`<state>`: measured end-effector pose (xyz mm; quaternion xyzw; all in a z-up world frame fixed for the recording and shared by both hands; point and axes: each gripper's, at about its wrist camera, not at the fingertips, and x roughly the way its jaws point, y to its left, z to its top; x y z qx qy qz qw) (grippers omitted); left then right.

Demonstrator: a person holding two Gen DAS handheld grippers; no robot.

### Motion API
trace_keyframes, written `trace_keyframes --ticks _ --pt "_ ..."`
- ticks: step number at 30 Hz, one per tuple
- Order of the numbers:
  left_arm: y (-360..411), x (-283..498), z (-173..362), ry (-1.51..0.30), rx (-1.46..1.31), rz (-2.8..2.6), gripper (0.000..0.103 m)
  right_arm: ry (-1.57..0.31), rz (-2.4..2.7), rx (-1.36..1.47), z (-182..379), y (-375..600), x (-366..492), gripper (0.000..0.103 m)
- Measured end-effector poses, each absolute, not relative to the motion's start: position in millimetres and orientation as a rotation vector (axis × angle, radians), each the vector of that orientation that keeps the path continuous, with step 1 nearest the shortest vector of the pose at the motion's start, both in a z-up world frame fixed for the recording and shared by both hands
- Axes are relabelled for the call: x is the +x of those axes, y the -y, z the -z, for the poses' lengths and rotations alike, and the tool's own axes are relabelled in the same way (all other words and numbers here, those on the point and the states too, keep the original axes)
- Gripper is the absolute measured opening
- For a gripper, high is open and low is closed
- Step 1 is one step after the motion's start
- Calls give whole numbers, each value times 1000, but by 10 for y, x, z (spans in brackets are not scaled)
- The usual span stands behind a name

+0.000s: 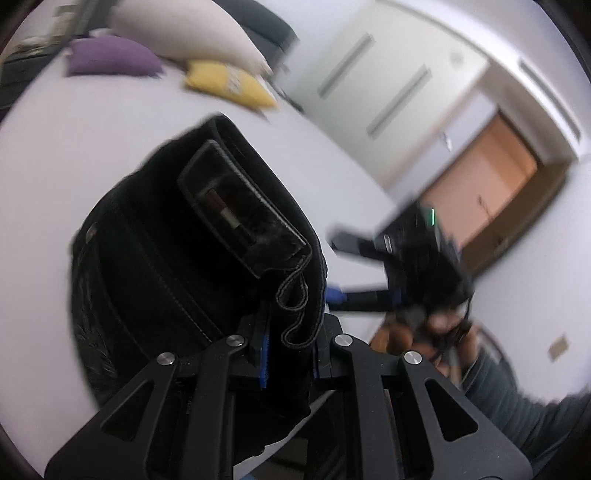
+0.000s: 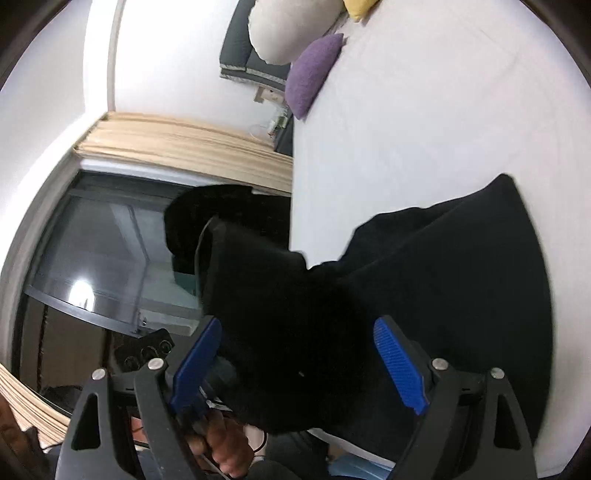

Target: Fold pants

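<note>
One black pants (image 1: pixel 177 266) bunched (waistband patch showing); left claw (image 1: pixel 290 354) pinching waistband, right claw (image 2: pixel 299 365) spread.

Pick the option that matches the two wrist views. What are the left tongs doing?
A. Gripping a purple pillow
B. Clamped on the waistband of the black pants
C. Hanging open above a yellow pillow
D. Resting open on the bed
B: the left tongs pinch the waistband edge of the black pants between their blue pads.

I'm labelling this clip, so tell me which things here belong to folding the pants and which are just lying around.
Part of the job:
black denim pants
left claw, shut on the pants
right claw, open
white bed sheet

Lying about:
purple cushion
yellow cushion
cream pillow
</note>
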<state>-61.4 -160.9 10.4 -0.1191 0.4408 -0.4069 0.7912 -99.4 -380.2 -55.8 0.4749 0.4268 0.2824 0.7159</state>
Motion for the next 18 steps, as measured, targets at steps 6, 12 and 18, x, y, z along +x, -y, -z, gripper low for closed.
trace_keyframes --ticks 6,12,18 --pt "2135 -886 147 -1018 -108 887 14 -1059 -596 969 623 3738 -900 91" --pt "2300 -902 99 -980 -2 876 14 -1135 -539 851 702 3624 -838 70" --pt "2457 -954 138 -993 23 871 14 -1169 -491 677 609 3568 -750 23"
